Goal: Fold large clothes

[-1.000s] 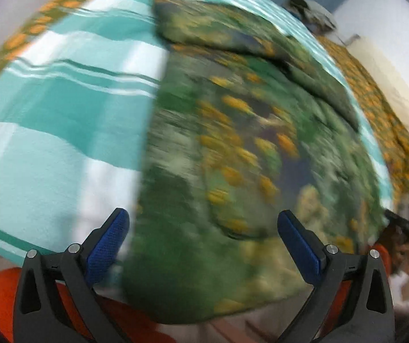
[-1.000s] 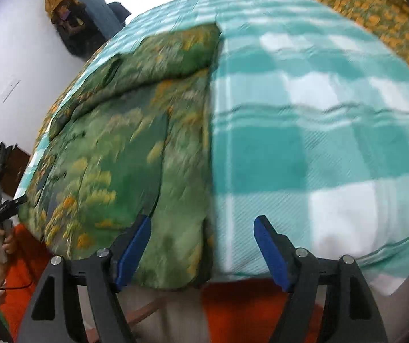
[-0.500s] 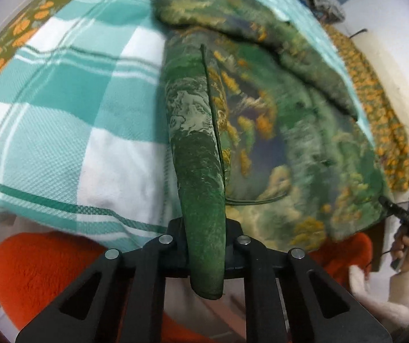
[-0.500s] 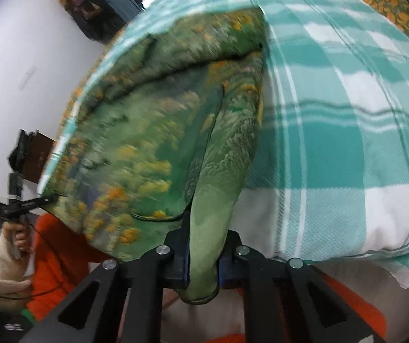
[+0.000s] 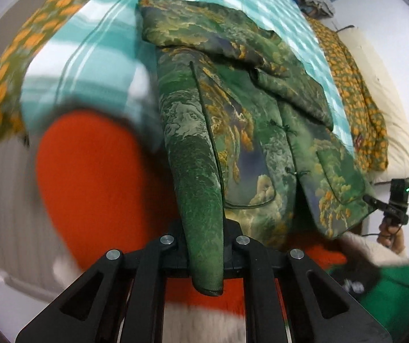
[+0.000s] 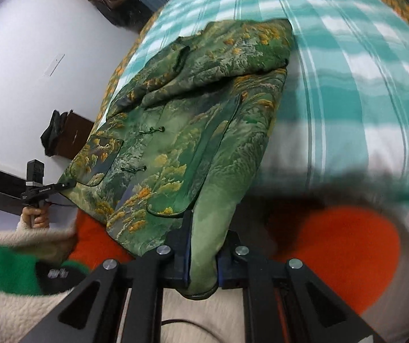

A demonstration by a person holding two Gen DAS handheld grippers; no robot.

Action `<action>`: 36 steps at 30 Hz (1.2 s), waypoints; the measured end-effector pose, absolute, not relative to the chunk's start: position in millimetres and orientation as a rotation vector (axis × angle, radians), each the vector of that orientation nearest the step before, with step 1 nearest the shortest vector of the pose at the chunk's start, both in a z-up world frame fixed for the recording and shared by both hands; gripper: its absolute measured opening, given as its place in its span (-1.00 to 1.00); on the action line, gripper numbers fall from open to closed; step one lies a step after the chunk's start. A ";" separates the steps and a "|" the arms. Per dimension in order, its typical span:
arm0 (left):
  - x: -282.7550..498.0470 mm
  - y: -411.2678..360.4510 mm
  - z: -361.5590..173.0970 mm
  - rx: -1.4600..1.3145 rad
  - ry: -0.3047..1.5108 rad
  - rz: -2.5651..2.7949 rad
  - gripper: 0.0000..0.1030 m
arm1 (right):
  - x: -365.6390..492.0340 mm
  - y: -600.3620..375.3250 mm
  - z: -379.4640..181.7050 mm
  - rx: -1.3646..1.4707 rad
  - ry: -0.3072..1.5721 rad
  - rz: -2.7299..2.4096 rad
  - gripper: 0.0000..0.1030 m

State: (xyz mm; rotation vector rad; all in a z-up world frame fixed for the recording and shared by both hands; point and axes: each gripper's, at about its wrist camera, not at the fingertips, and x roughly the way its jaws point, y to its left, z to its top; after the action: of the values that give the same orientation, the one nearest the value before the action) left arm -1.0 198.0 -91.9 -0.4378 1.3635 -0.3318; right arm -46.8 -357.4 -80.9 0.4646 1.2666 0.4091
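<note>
A green jacket (image 5: 261, 120) with an orange and yellow landscape print lies on the teal checked bed, its sleeves folded across the top. My left gripper (image 5: 206, 260) is shut on one bottom corner of its hem. My right gripper (image 6: 203, 265) is shut on the other bottom corner of the jacket (image 6: 193, 131). Both corners are lifted off the bed edge, so the hem hangs in the air between them. The right gripper also shows in the left wrist view (image 5: 394, 203); the left shows in the right wrist view (image 6: 37, 188).
The teal and white checked blanket (image 6: 347, 65) covers the bed. An orange floral quilt (image 5: 356, 91) and a cream pillow (image 5: 387, 105) lie along one side. An orange seat (image 5: 96, 177) stands below the bed edge. A dark cabinet (image 6: 70, 134) stands by the white wall.
Both grippers were open a second ago, closed on the jacket's bottom corners, and have since pulled back and lifted the hem off the bed edge.
</note>
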 end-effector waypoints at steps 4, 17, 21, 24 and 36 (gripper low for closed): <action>15.5 206.1 -70.4 -0.589 1.277 -0.377 -0.83 | -46.4 -364.0 -66.0 0.621 1.198 0.448 -0.76; 275.8 188.9 -90.0 -0.602 1.029 -0.273 -0.61 | 221.8 -413.7 -103.0 0.768 0.866 0.266 -0.76; 283.2 195.1 -130.5 -0.651 1.117 -0.203 -0.38 | 252.4 -410.0 -168.2 0.858 0.965 0.159 -0.44; 265.7 211.2 -115.3 -0.715 1.028 -0.245 0.66 | 244.5 -413.6 -169.7 0.983 0.882 0.197 0.16; 281.7 155.9 -144.3 -0.272 1.128 -0.260 0.87 | 269.5 -358.5 -129.4 0.223 0.982 0.122 0.93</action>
State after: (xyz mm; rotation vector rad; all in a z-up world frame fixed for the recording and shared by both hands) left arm 281.7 155.9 -144.3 -0.2723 1.1284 -0.2604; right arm 269.5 -358.5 -129.4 0.2233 0.9824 0.1220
